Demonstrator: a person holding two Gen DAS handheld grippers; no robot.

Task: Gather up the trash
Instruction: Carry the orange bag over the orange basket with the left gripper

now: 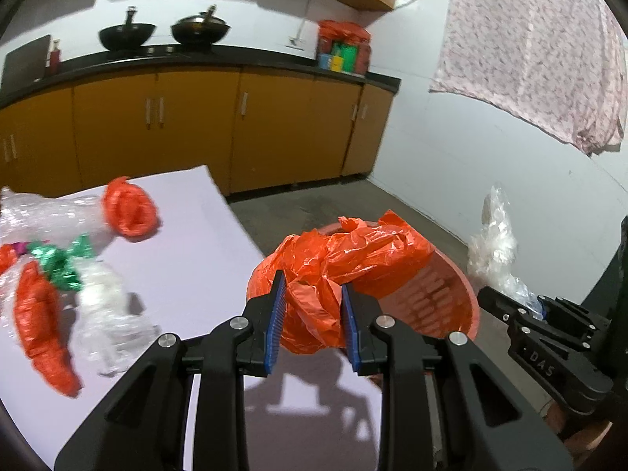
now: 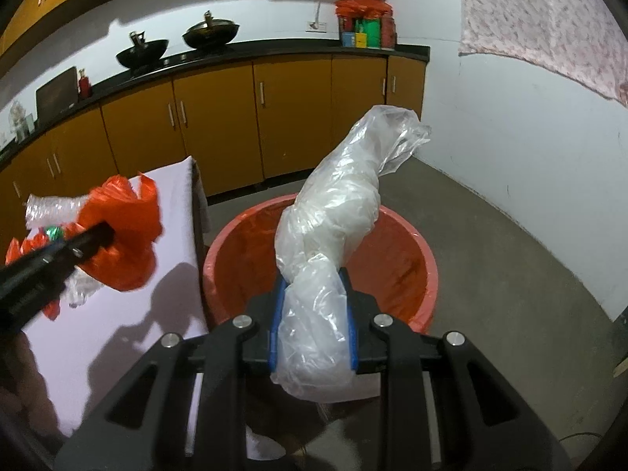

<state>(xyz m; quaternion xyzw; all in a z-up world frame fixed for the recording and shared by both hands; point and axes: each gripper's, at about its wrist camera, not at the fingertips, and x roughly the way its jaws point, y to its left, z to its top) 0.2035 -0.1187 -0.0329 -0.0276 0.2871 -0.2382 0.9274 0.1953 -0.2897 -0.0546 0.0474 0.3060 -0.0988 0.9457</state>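
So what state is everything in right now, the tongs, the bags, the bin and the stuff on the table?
Left tongs: shut on the orange bag.
Orange bag: crumpled, held beside the bin.
Right tongs: shut on the clear bag.
Clear bag: twisted, held above the bin.
Bin: open, orange liner inside.
Table: scattered plastic scraps lying on it.
Cabinet doors: closed.

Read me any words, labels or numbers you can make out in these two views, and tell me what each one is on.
"DAS": pale letters on the black body of the right tongs, seen from the left wrist view; a mark before the letters cannot be made out.
Colourful packages in the red bag on the counter: printing too small and blurred to read.
Small red bottle on the counter: no readable label.
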